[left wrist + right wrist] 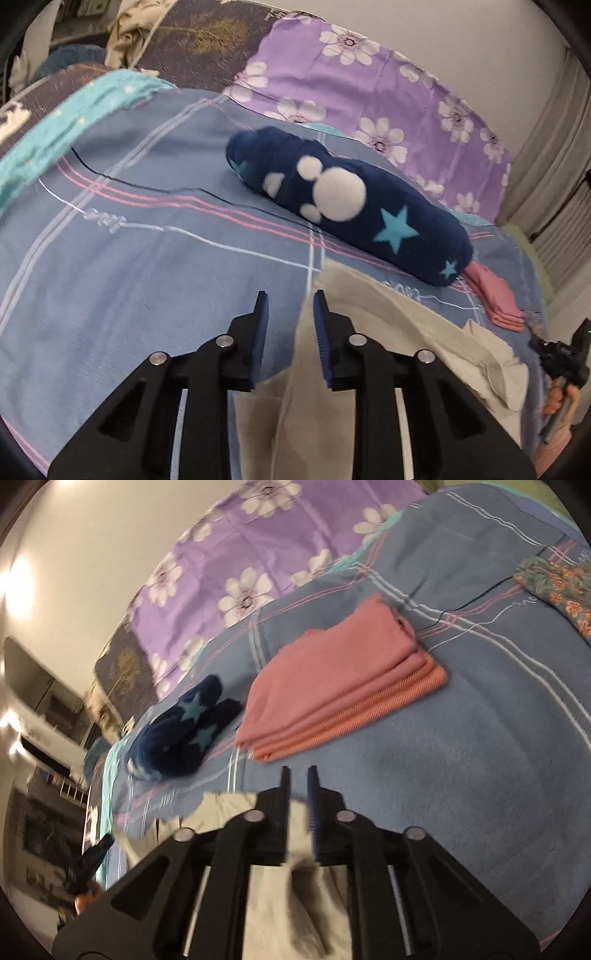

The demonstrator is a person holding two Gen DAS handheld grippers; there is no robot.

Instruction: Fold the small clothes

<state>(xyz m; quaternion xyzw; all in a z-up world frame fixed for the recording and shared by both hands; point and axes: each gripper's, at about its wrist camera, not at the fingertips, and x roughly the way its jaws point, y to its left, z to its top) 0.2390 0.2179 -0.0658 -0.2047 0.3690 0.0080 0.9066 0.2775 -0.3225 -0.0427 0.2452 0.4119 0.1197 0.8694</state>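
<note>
A cream garment [388, 325] lies rumpled on the blue plaid bedsheet [147, 258]. It runs under both grippers. My left gripper [290, 295] hovers over its left part with a clear gap between the pads. A raised edge of the cloth stands in that gap, beside the right pad. In the right wrist view the cream garment [229, 805] shows below and between the fingers of my right gripper [298, 771]. Its jaws stand narrowly apart, with bare sheet visible between the tips. The cloth sits deeper in, and the pads do not press on it.
A navy plush roll with stars and white dots [351, 206] lies beyond the garment. Beside it is a folded pink cloth [343, 686]. A purple flowered pillow [351, 85] lines the wall. A green flowered garment [557, 587] lies far right, and a teal towel [74, 110] at far left.
</note>
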